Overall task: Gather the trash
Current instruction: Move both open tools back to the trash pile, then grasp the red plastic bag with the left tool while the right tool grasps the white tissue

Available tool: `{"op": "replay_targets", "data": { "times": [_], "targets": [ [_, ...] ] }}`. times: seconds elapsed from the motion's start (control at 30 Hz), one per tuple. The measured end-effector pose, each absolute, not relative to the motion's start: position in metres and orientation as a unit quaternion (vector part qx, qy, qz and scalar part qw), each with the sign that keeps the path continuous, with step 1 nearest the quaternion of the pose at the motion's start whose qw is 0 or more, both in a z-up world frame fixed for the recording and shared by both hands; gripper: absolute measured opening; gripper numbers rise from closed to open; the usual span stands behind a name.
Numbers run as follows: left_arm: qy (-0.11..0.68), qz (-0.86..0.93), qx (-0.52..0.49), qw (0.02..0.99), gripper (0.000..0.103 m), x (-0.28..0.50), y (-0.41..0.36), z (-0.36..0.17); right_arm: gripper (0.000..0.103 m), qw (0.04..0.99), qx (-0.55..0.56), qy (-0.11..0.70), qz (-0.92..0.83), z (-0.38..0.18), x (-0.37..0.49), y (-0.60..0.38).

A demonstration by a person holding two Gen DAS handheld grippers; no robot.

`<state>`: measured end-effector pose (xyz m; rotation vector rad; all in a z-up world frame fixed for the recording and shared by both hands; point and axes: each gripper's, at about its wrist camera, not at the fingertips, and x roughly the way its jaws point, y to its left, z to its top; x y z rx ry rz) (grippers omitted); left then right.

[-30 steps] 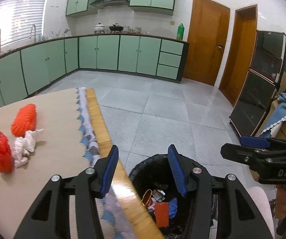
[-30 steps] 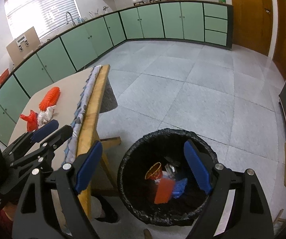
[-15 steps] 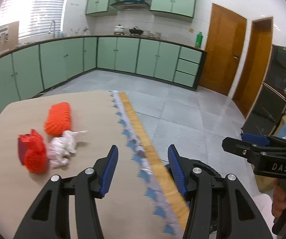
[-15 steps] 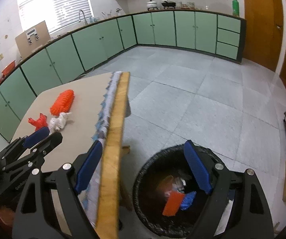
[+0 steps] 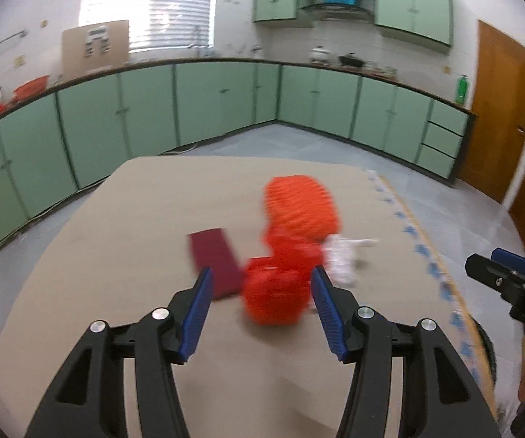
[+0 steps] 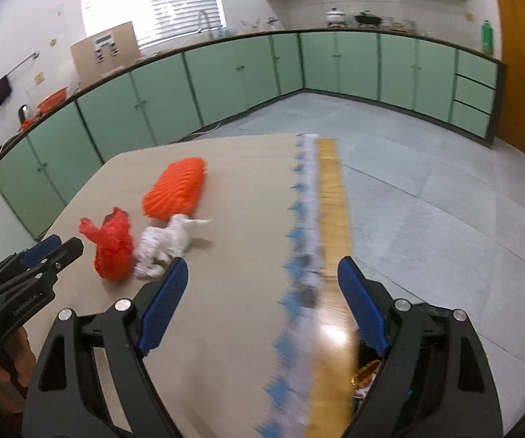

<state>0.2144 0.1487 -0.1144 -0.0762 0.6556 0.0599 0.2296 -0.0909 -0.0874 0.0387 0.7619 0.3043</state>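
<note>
A red plastic bag (image 5: 275, 292) (image 6: 112, 246), a crumpled white paper wad (image 5: 341, 259) (image 6: 165, 242) and an orange foam net (image 5: 300, 206) (image 6: 176, 188) lie together on the beige table (image 5: 116, 241). A dark red flat card (image 5: 215, 259) lies left of the bag. My left gripper (image 5: 260, 312) is open, its jaws on either side of the red bag, just short of it. My right gripper (image 6: 258, 310) is open and empty above the table's right edge. The left gripper also shows in the right wrist view (image 6: 48, 252).
The table's right edge has a white-and-blue cloth trim (image 6: 304, 241) and a wooden strip (image 6: 331, 197). A black-lined bin with trash (image 6: 366, 376) stands on the floor below that edge. Green cabinets (image 5: 225, 102) line the walls.
Both grippers swung left from over the bin to over the table. My left gripper has closed in on the red bag. The dark red card has come into view.
</note>
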Motion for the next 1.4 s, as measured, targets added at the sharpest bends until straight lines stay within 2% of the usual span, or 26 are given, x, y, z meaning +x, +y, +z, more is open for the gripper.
{"op": "replay_targets", "data": {
  "times": [0.43, 0.57, 0.63, 0.73, 0.8, 0.9, 1.07, 1.4],
  "targets": [
    [0.333, 0.063, -0.062, 0.939, 0.054, 0.211, 0.193, -0.127, 0.081, 0.903, -0.024, 0.383, 0.191, -0.115, 0.267, 0.006],
    [0.332, 0.064, -0.069, 0.939, 0.054, 0.21, 0.197, -0.127, 0.075, 0.894, -0.034, 0.406, 0.187, -0.127, 0.28, 0.017],
    [0.333, 0.062, -0.072, 0.938, 0.054, 0.21, 0.198, -0.127, 0.07, 0.888, -0.039, 0.419, 0.186, -0.134, 0.283, 0.019],
    [0.334, 0.056, -0.073, 0.938, 0.054, 0.211, 0.196, -0.129, 0.054, 0.878, -0.028, 0.434, 0.2, -0.141, 0.285, 0.017],
    [0.335, 0.049, -0.074, 0.938, 0.054, 0.213, 0.193, -0.13, 0.034, 0.871, -0.017, 0.438, 0.221, -0.14, 0.285, 0.016],
    [0.337, 0.035, -0.077, 0.938, 0.054, 0.216, 0.184, -0.13, 0.022, 0.869, -0.02, 0.435, 0.233, -0.136, 0.281, 0.015],
    [0.332, 0.01, -0.068, 0.941, 0.059, 0.223, 0.164, -0.127, 0.019, 0.876, -0.011, 0.426, 0.227, -0.124, 0.271, -0.003],
    [0.361, -0.024, -0.037, 0.932, 0.06, 0.254, 0.117, -0.143, 0.019, 0.894, -0.002, 0.413, 0.173, -0.111, 0.254, -0.072]
  ]
}}
